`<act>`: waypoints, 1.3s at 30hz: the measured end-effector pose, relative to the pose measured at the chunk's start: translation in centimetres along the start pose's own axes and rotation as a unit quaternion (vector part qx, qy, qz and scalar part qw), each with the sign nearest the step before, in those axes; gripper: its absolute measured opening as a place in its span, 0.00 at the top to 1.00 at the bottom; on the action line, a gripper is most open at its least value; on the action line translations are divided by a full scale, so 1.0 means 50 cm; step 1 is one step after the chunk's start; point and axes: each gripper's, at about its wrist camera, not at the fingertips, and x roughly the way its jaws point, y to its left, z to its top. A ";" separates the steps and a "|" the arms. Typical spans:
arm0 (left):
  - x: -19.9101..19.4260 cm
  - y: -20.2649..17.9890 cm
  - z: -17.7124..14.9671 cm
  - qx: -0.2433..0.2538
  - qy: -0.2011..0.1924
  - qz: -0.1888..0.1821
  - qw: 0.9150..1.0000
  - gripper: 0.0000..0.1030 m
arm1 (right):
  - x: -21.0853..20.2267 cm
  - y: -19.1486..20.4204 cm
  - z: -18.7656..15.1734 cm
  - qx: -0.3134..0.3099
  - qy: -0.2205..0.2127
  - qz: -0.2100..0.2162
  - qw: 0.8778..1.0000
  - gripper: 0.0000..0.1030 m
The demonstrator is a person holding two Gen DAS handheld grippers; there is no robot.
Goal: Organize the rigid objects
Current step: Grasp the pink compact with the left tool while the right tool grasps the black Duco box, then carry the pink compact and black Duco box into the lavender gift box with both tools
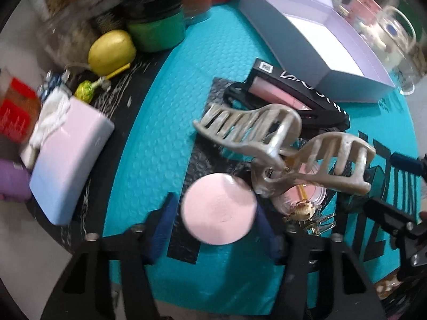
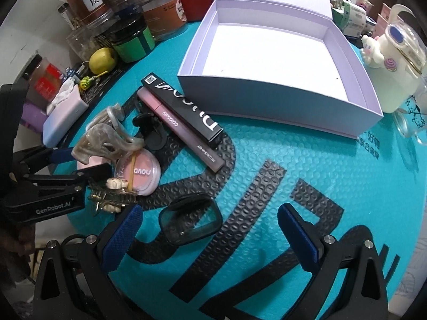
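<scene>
A: Left tongs (image 1: pixel 218 220) are clamping a pink compact (image 1: pixel 219 209) by its rim, down at the pile's near edge on the teal mat (image 1: pixel 149 144).

B: Handling?

A: Stiff, light, probably slick; rim grip looks right. Round, so no long axis; lid is facing up.

B: Right tongs (image 2: pixel 210 229)?

A: Standing apart, empty, hovering over a black clip (image 2: pixel 189 220). Box (image 2: pixel 280 98) is lying open beyond.

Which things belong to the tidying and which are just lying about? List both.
Job: pink round case, claw clip, lip gloss, black carton, blush compact, open box.
Lying about: lemon, spice jars, cartoon cup, power bank.
</scene>
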 end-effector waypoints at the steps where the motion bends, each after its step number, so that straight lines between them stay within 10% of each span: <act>1: 0.002 -0.005 0.002 0.005 0.000 0.002 1.000 0.51 | -0.002 -0.003 0.000 0.001 0.000 0.000 1.000 0.00; 11: -0.036 0.001 -0.017 -0.043 0.010 -0.018 0.999 0.51 | -0.023 -0.015 0.020 0.001 -0.022 0.009 1.000 0.00; 39: -0.071 0.046 0.048 -0.127 -0.010 -0.008 0.992 0.51 | 0.090 -0.013 0.132 -0.080 -0.009 0.110 0.991 0.70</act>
